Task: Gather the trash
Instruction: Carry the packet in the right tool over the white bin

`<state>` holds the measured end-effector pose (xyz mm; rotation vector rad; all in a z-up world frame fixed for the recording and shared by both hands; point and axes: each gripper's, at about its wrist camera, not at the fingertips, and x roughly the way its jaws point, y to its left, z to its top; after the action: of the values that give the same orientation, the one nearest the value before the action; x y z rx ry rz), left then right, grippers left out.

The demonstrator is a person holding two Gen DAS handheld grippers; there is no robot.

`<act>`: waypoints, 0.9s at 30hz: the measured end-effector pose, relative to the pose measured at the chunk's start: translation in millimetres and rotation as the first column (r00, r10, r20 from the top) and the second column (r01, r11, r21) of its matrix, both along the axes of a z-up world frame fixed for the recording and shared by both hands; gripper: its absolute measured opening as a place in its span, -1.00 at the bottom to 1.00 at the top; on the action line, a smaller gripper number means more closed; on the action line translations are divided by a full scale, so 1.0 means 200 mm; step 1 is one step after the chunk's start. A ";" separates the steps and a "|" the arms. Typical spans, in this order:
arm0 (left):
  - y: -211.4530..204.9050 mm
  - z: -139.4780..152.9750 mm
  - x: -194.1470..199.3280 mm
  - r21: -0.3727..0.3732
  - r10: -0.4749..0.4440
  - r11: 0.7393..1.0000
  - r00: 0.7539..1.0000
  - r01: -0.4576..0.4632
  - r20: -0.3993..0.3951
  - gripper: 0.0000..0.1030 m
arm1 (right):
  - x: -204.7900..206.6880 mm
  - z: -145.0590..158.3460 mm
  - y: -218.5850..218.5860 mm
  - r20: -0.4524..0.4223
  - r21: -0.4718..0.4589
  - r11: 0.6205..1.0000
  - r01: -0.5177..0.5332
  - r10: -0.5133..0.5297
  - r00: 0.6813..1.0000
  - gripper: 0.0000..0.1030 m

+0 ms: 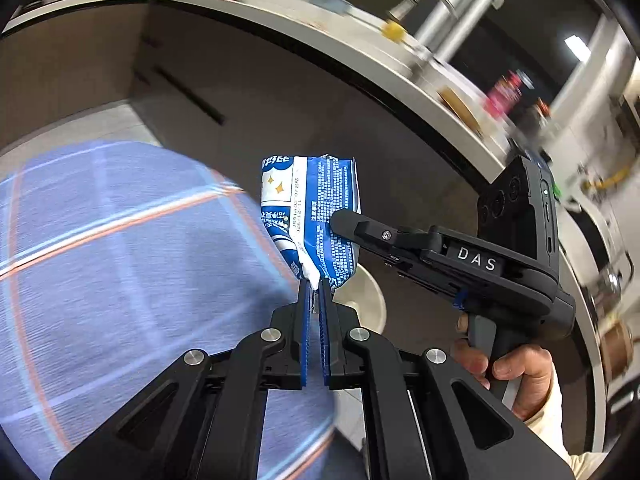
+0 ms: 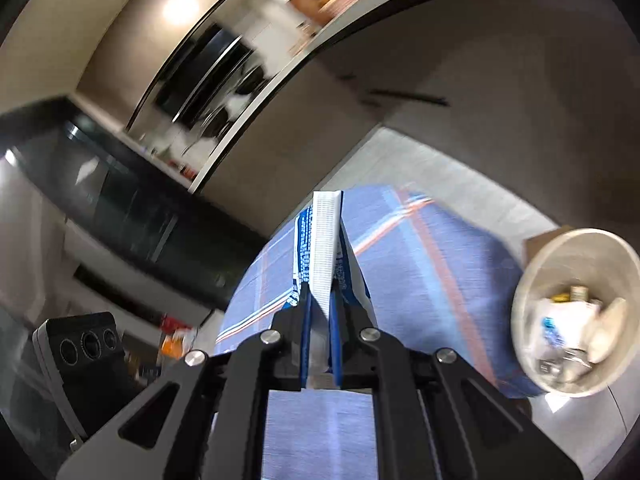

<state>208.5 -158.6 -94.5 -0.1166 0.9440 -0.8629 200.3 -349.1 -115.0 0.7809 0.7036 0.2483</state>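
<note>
Left wrist view. Left gripper [image 1: 318, 286]: clenched, pinching the crimped white end of a blue-and-white wrapper [image 1: 310, 216]. The wrapper is standing up from the pads, in the air and clear of any surface. Right gripper [image 1: 340, 224]: coming in from the right, its dark tip touching the wrapper's printed side. A pale bin [image 1: 370, 296] is showing partly behind and below the wrapper. A blue checked cloth [image 1: 120, 248] is filling the left; the counter edge [image 1: 360, 60] is arching overhead, well apart.

Right wrist view. Right gripper [image 2: 320, 300]: clamped on the wrapper [image 2: 324, 244], seen edge-on. The bin [image 2: 576, 316] is sitting low to the right, open, several scraps already lying inside. The cloth [image 2: 420, 264] is lying between gripper and bin.

Progress, as judged: some trash is in; this piece is lifted but not yet dropped.

Room: the way to the bin's mouth is looking open; its near rim and the cloth are the edges to mind.
</note>
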 end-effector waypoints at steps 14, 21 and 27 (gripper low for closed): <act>-0.74 -0.31 -0.01 0.100 -0.217 0.969 0.972 0.225 -0.087 -0.92 | -0.28 -0.40 -0.66 -0.128 0.081 0.964 0.255 -0.243 0.961 -0.80; -0.85 -0.46 0.04 0.172 -0.212 0.958 0.970 0.230 -0.118 -0.85 | -0.25 -0.58 -0.76 -0.193 0.112 0.954 0.279 -0.255 0.948 -0.79; -0.85 -0.52 0.10 0.206 -0.151 0.964 0.982 0.171 -0.110 -0.38 | -0.21 -0.69 -0.83 -0.234 0.123 0.947 0.298 -0.264 0.936 -0.79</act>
<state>229.5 -328.8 -199.5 0.1084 1.1405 -0.9046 158.4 -515.8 -252.7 1.0597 0.7705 -0.0447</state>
